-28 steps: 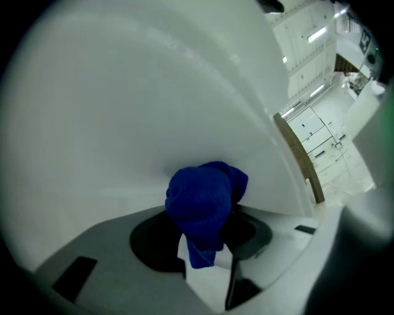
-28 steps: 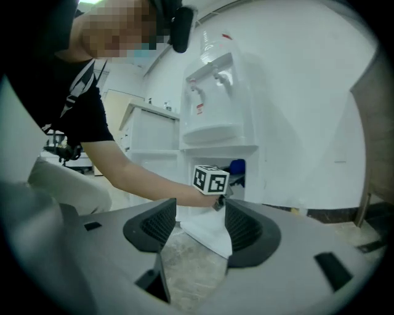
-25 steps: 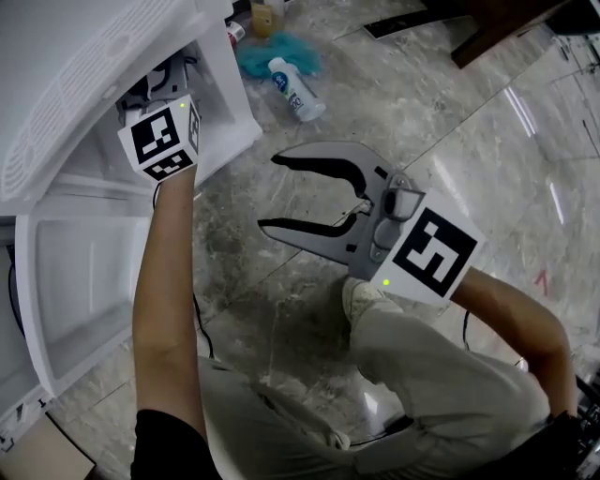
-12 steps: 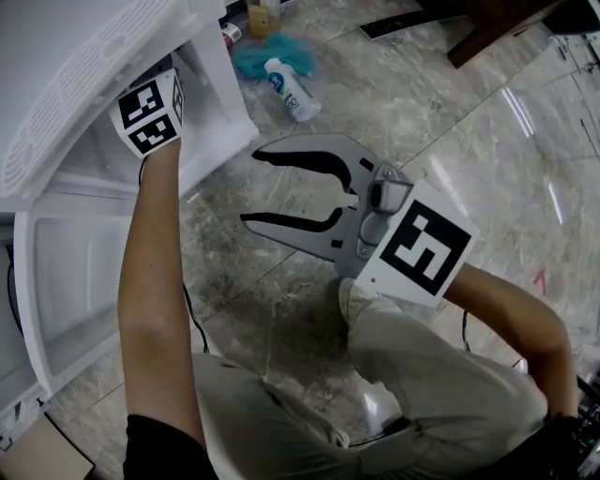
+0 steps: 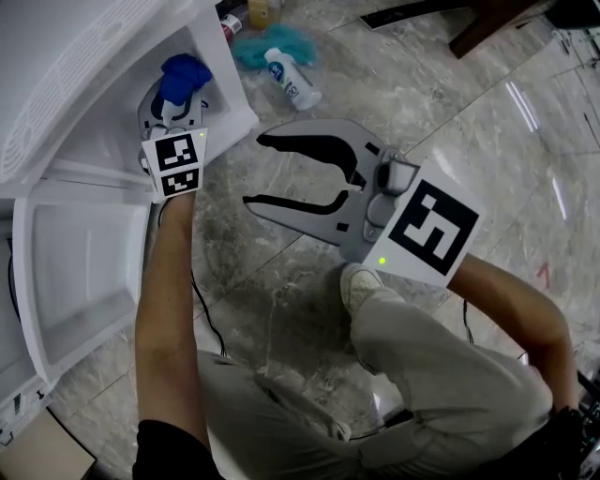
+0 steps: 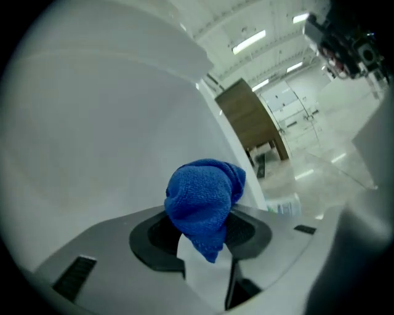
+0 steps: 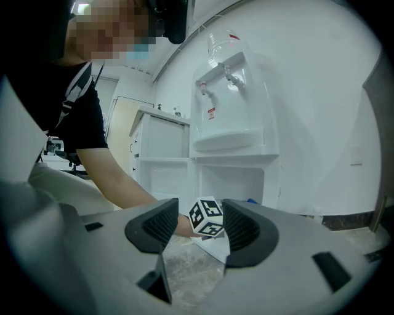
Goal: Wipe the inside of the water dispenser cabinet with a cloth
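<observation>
In the head view my left gripper (image 5: 174,101) sits at the mouth of the white water dispenser cabinet (image 5: 223,94), shut on a bunched blue cloth (image 5: 183,75). The left gripper view shows that cloth (image 6: 206,200) pinched between the dark pads, in front of a smooth white cabinet wall (image 6: 104,135). My right gripper (image 5: 255,171) hovers over the marble floor beside the cabinet; its jaws have just been closing a little but stand open, holding nothing. In the right gripper view it (image 7: 200,231) faces the dispenser (image 7: 231,132) and its lower cabinet opening (image 7: 233,183).
The cabinet door (image 5: 75,272) hangs open toward me at the left. A white spray bottle (image 5: 291,82), a teal cloth (image 5: 272,45) and small bottles (image 5: 234,23) lie on the floor beyond. My knee and shoe (image 5: 361,286) are below the right gripper.
The left gripper has dropped lower at the cabinet mouth, and the blue cloth in its jaws now shows. The right gripper has hardly moved.
</observation>
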A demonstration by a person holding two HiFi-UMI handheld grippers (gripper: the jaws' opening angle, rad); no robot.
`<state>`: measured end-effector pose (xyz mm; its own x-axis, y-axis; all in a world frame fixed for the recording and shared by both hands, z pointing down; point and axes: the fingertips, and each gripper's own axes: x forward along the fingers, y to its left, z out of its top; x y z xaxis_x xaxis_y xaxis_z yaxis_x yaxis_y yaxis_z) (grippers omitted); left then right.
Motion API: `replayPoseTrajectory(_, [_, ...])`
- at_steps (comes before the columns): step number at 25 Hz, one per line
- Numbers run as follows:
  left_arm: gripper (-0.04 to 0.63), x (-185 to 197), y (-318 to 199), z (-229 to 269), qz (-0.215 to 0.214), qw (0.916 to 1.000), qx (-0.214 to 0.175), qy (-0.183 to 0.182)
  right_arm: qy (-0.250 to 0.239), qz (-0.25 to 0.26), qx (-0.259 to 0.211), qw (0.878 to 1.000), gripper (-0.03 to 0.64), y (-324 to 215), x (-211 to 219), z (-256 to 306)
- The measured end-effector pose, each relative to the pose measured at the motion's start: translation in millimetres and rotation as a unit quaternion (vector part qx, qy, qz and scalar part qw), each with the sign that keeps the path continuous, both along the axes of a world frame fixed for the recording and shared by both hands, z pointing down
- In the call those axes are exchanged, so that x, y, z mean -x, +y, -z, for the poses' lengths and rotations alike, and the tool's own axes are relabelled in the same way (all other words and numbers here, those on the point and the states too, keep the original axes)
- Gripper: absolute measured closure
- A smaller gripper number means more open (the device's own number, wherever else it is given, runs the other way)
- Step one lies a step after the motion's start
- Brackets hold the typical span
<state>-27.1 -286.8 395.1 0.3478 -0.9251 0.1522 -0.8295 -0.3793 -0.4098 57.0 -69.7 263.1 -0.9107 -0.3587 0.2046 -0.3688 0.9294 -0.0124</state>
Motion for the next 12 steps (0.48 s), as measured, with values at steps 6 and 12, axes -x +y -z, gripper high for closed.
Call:
replayPoseTrajectory(6, [0.437, 8, -2, -85, -0.016, 0.9839, 0.132, -0.120, -0.002, -0.005, 0.019, 1.000, 0.396, 0, -1, -11])
replayPoseTrajectory(12, [0.437, 12, -31, -113, 0.000, 0.9729, 0.190, -0.132, -0.001, -0.003, 0.020, 1.000, 0.396, -3, 5, -17])
